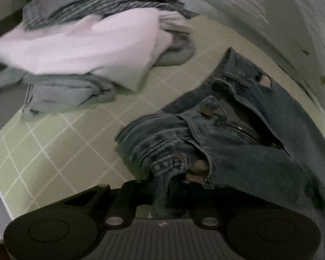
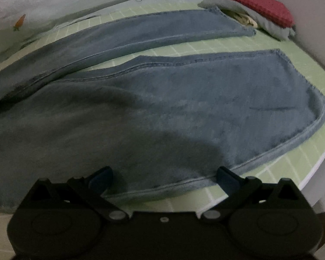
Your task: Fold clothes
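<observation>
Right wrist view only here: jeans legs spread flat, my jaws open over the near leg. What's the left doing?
Observer: Left gripper is shut on the jeans at the waistband.
Operator: Fly done up?
Observer: No, open; the button is unfastened.
Operator: Anything beside the waist?
Observer: A pile of clothes, a white garment over a striped one, apart from the jeans on the green grid sheet.

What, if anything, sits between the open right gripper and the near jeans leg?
Nothing visible. The right gripper is open over the jeans, its fingers straddling the near leg's edge on the green checked sheet.
</observation>
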A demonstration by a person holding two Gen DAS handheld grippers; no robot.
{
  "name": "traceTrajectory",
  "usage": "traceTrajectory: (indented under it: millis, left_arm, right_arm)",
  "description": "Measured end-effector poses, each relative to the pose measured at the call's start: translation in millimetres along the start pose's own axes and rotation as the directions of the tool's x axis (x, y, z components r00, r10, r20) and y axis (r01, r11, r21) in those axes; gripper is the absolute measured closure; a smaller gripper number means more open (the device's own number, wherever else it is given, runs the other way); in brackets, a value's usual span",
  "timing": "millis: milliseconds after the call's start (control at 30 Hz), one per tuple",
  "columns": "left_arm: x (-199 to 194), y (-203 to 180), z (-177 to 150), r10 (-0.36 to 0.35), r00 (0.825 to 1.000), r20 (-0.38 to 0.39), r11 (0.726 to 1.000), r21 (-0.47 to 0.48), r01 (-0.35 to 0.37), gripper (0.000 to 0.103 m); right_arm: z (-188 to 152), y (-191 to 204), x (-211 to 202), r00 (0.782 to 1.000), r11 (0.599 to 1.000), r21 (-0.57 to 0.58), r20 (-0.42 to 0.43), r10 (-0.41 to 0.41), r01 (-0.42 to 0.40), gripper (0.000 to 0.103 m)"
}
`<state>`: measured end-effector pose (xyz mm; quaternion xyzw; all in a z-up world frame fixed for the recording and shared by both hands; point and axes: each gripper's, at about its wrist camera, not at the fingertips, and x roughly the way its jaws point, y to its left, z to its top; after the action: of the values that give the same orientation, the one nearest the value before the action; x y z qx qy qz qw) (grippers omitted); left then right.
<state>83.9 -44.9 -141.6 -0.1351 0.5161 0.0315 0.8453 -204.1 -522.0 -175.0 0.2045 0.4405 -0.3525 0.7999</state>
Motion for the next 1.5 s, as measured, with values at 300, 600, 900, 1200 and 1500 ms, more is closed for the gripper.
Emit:
traceTrajectory:
  millis: [300,600,900,1200,1500]
  left_arm:
    - [-20,9,-14,0.044,0.999,0.033,0.997,-0.072,-0.041,0.090]
    - [-40,0,-34,0.053,0.997,0.054,0.993,-0.104,-0.047,0.080]
    - [-63,-2,-56,0.019,0.999,0.044,0.990,-0.144,-0.012,0.056]
    - [-53,-18,-66,0.053,0.999,0.013,0.996,-0.073,-0.052,0.038]
    - [-23,-18,-63,0.127,0.990,0.057,0.984,-0.131,-0.118,0.014]
  right_arm:
    - [-2,-27,-8,0.988,0.987,0.042,0.010,0.155,-0.156,0.000]
    - [1,-129,-5,0.936,0.843,0.406,0.159,0.314,-0.352,0.000]
    - [-14,-216,-1,0.912,0.592,0.695,0.284,0.295,-0.408,0.000]
    - [7,-278,8,0.934,0.596,0.725,0.326,0.144,-0.345,0.000]
    - [42,-261,27,0.966,0.808,0.578,0.254,-0.048,-0.112,0.000]
